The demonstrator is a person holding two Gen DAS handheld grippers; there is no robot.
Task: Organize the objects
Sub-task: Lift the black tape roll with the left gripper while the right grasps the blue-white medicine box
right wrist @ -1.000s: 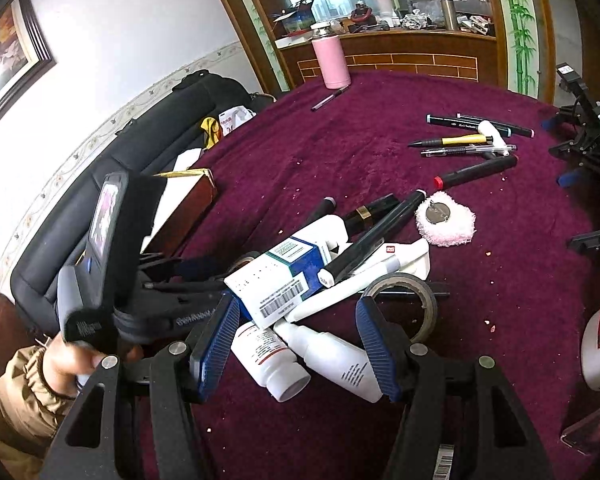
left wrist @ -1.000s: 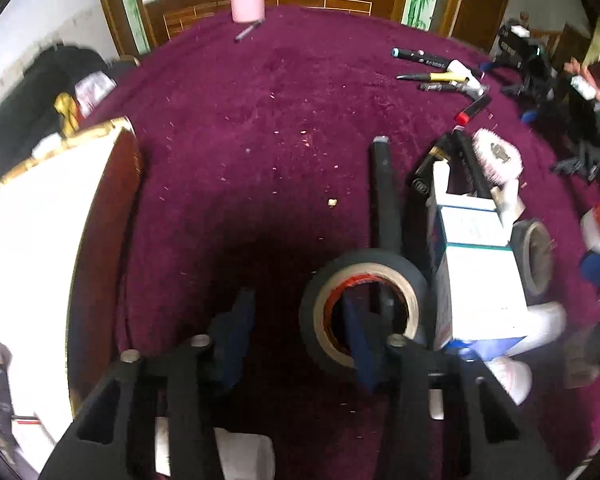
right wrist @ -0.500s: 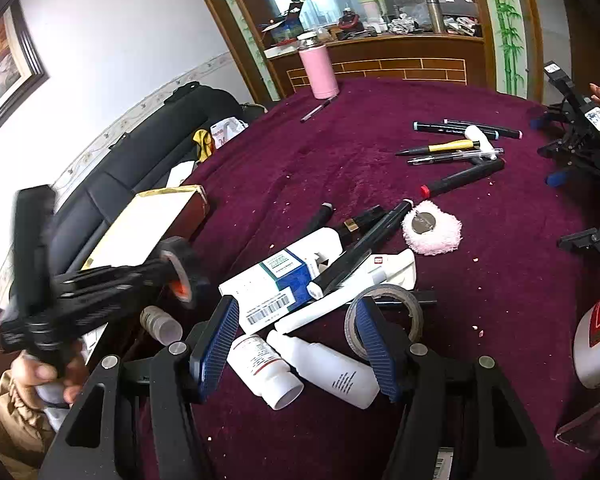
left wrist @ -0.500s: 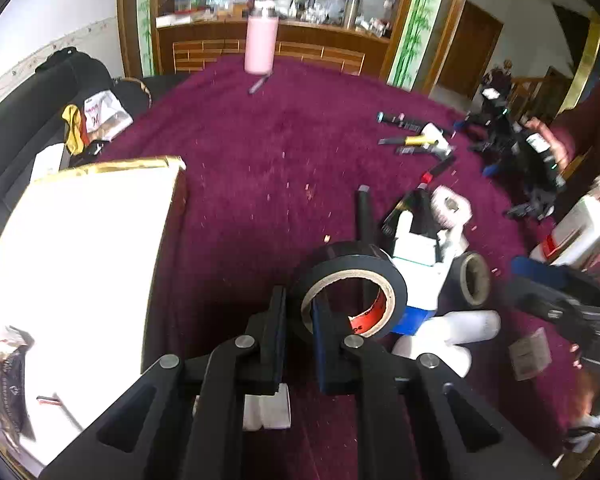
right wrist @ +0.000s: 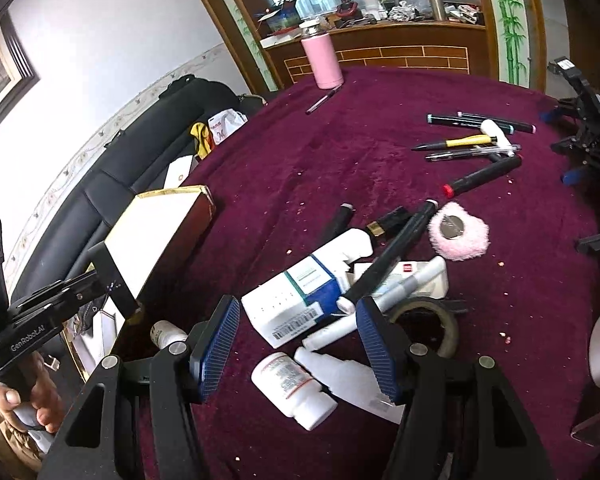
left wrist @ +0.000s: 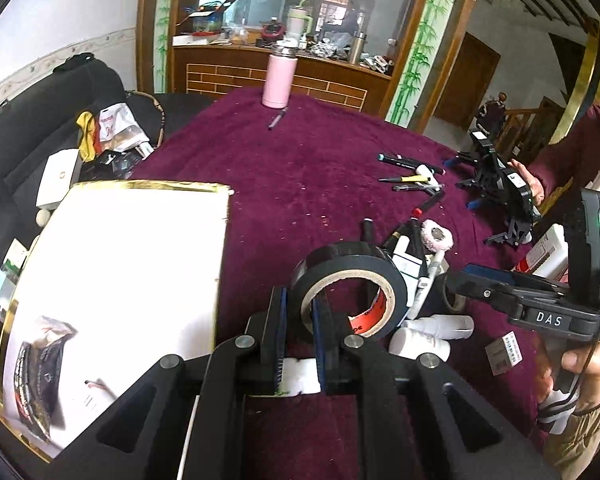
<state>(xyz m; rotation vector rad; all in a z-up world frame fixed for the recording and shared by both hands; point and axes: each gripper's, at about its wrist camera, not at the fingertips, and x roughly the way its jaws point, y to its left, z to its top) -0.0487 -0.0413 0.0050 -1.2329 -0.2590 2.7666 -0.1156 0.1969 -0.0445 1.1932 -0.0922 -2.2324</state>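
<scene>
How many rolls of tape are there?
2. A black tape roll is pinched in the left gripper, lifted off the table. Another tape roll lies flat beside the right gripper's finger. More may hide under the pile.

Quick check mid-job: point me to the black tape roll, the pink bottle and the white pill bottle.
Black tape roll (left wrist: 350, 266), left wrist view: top of its outer band.
Tall pink bottle (right wrist: 323, 63), right wrist view: middle of its body.
White pill bottle (right wrist: 290, 386), right wrist view: its labelled side.

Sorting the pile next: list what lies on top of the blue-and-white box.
A black marker lies across the blue-and-white box; a white tube overlaps its far end. What lies under the box is hidden.
</scene>
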